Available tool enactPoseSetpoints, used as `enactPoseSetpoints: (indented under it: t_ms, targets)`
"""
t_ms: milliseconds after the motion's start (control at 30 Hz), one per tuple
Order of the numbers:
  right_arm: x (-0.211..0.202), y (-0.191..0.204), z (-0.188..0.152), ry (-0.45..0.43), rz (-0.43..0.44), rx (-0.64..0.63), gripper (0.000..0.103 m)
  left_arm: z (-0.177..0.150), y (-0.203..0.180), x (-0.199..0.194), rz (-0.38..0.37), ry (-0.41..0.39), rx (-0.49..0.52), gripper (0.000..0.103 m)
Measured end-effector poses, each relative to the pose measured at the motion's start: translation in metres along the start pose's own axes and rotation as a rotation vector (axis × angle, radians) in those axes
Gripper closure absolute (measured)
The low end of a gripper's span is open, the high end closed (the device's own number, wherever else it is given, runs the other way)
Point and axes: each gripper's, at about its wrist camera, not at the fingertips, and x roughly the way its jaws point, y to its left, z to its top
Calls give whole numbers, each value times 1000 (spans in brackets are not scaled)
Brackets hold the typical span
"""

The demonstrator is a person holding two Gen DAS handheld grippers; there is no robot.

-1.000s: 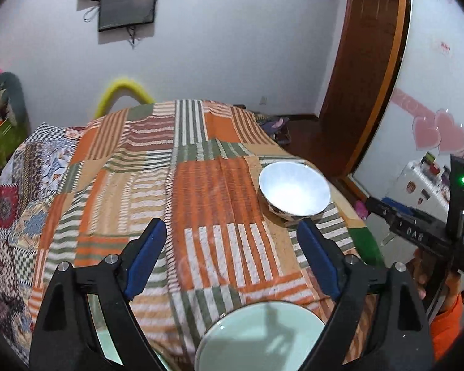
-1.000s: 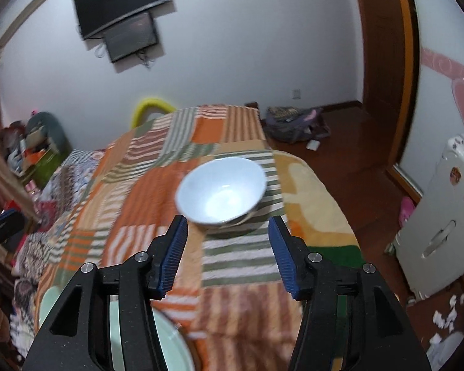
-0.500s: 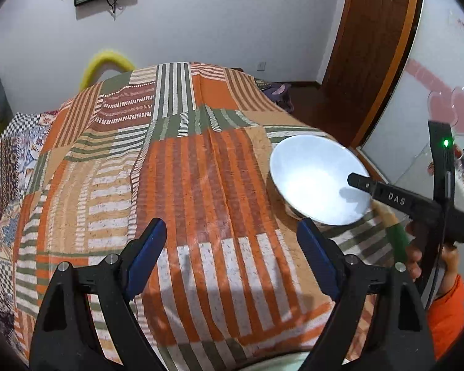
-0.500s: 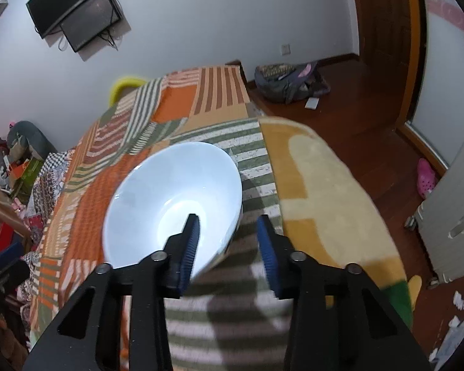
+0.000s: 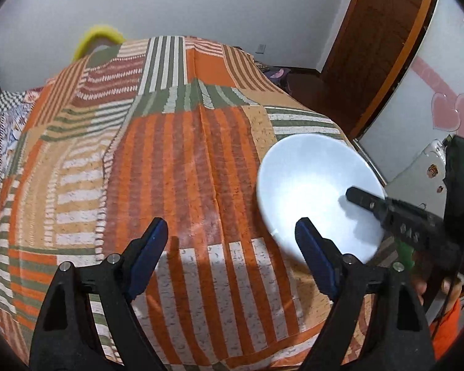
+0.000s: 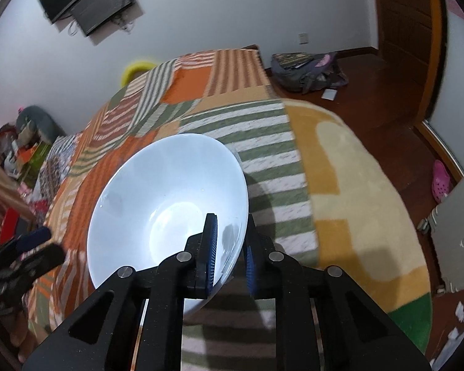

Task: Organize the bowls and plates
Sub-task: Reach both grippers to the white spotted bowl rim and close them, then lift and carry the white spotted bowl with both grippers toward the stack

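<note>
Since a second ago both of my grippers have dropped toward the bed, and the pale green plates that showed at the bottom of the earlier views are out of sight now. My right gripper (image 6: 229, 247), which hung open behind the bowl then, now has its blue-padded jaws pinched on the near rim of the glossy white ceramic bowl (image 6: 157, 194), one pad (image 6: 210, 247) inside the wall and the other outside. Pinching the rim this way makes sense to me: the bowl is far too wide to span, so the thin wall is the only part these jaws can hold.

That bowl sits near the right edge of the orange, green and cream striped patchwork bedspread (image 5: 182, 167), tilted toward the right gripper; I cannot tell whether its base is off the cloth.

My left gripper (image 5: 232, 259) hovers over the bedspread just left of the bowl, holding nothing. Its jaws are spread wide, though they are closing a little at this moment, with only cloth between them. I judge it is waiting clear so the bowl can be lifted and carried to the plates.

At the edge of the right wrist view, a hand (image 6: 18, 343) grips the left tool's handle.
</note>
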Motion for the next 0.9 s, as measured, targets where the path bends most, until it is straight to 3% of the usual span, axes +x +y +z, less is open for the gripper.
enactPoseSetpoints:
  t_ms: [67,233,267,400,633,900]
  targets:
    - [2,7,-2,8,14,-20,89,-2,0,6,-14,26,-8,28]
    - [2,20,-15,32,63,-42,90,-12,4,29,-39,141,-26,61]
    - [4,21,-16,35,67,-43,90,-14,5,33,-41,156,-25,64]
    - [5,26,-19,42,70,-45,90,-19,1,31,-49,172,10,89]
    - [-2,35,-22,50,72,-34,91,-27,5,13,-56,184,-14,90]
    - [-25,54,-34,34,75,-49,91,-46,0,-35,-47,126,2,90]
